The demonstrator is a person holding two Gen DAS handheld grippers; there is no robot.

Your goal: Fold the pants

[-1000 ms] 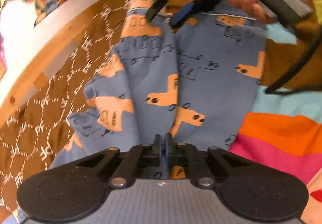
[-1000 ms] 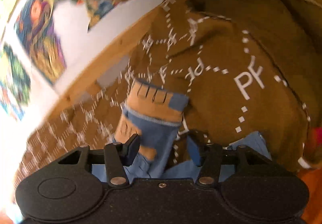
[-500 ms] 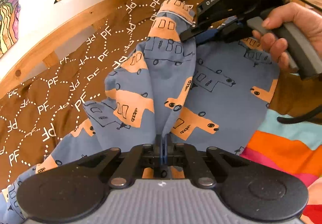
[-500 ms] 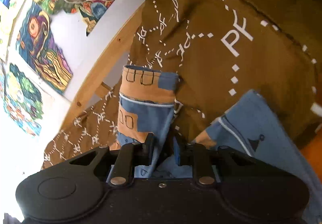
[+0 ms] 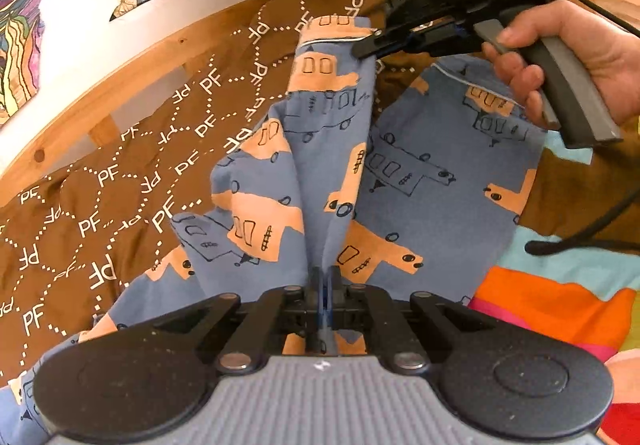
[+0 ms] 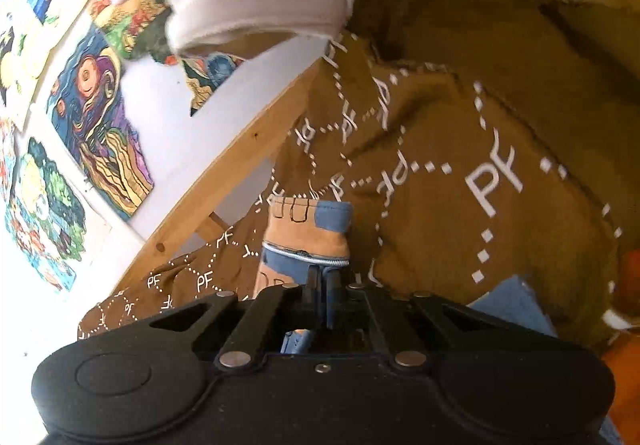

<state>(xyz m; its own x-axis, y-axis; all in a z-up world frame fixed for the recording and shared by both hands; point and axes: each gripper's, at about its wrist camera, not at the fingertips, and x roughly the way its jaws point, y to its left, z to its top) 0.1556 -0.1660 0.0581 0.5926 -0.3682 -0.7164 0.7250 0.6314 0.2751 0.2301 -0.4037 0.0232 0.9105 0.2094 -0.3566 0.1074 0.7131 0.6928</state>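
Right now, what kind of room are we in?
Most likely a bedroom, probably a child's. The pants lie on a brown patterned blanket beside a wooden bed rail, and colourful drawings are stuck on the white wall behind it.

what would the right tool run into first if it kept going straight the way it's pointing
Probably the brown PF-patterned blanket. The right tool is shut on the cuff of the blue pants, and right beyond that cuff the blanket rises in a fold. Depth is hard to judge through the fisheye.
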